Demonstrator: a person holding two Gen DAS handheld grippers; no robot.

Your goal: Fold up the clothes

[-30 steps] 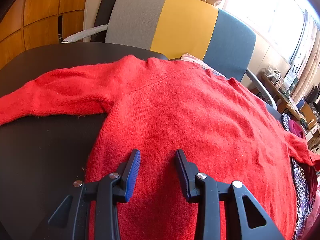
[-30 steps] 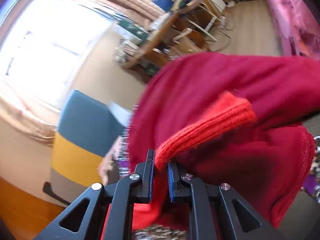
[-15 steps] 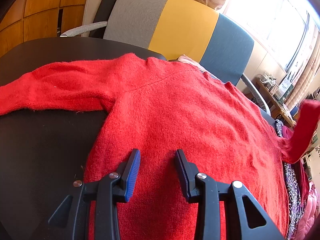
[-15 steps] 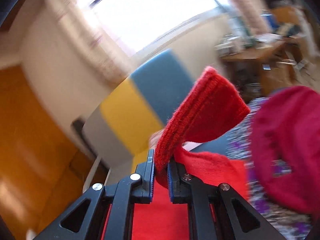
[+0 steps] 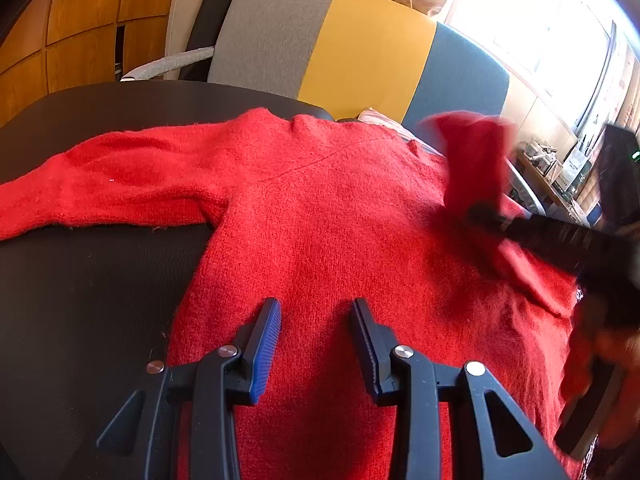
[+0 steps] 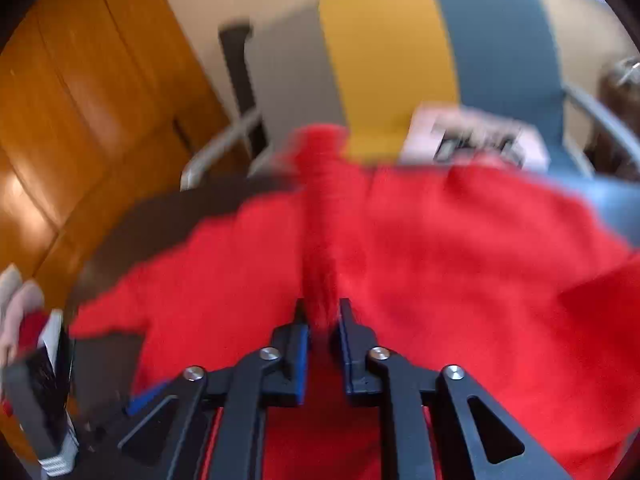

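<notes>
So the left gripper (image 5: 316,344) hangs over the red sweater's (image 5: 320,220) lower body, jaws parted with nothing between them, same as a second ago. One sweater, flat on the dark table (image 5: 92,280), one sleeve (image 5: 100,184) stretched toward 9 o'clock. At 3 o'clock the right gripper (image 6: 323,332) has swung in carrying the other sleeve (image 5: 472,160) over the body; its jaws have just been opening, cuff between them, though blur hides whether the pads press. One tricolour chair (image 5: 360,52) at 12.
</notes>
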